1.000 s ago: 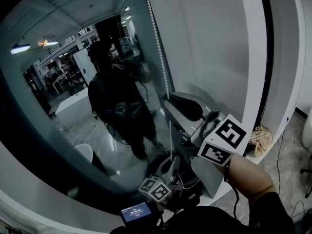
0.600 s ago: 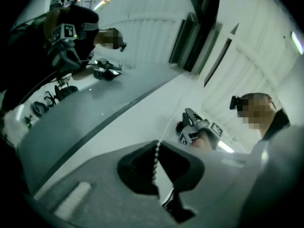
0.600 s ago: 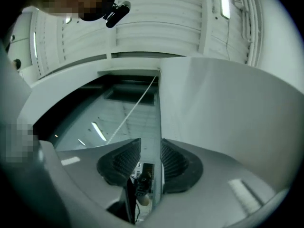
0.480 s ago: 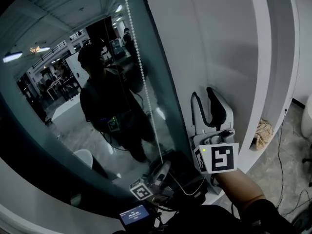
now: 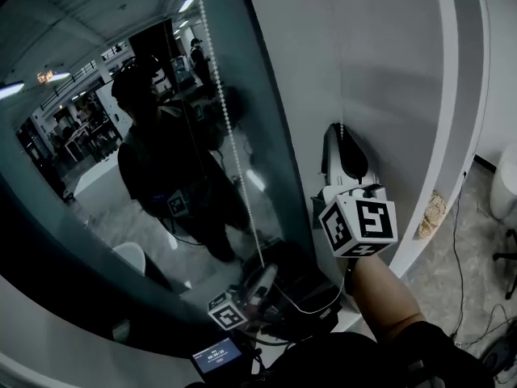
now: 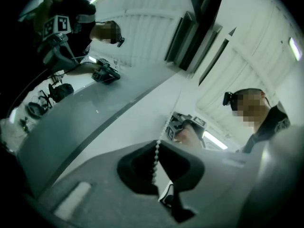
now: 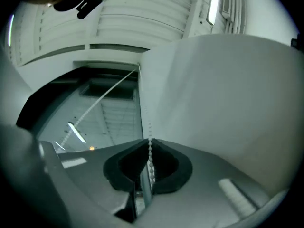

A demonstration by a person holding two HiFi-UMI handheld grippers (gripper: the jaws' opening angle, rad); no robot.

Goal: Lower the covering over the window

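Your left tool (image 6: 157, 144) holds the bead chain (image 6: 155, 161) tight; your right tool (image 7: 150, 140) has just closed on it to pull.

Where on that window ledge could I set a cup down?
The ledge looks bare between the forearm and the crumpled cloth. Around the left gripper, cables and a small screen crowd it.

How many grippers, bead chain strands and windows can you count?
Grippers: 2, the left gripper and the right gripper, whose jaws have just been closing on a strand.
Bead chain strands: 2, the glass-side strand and the wall-side strand.
Window: 1.
Total: 5.
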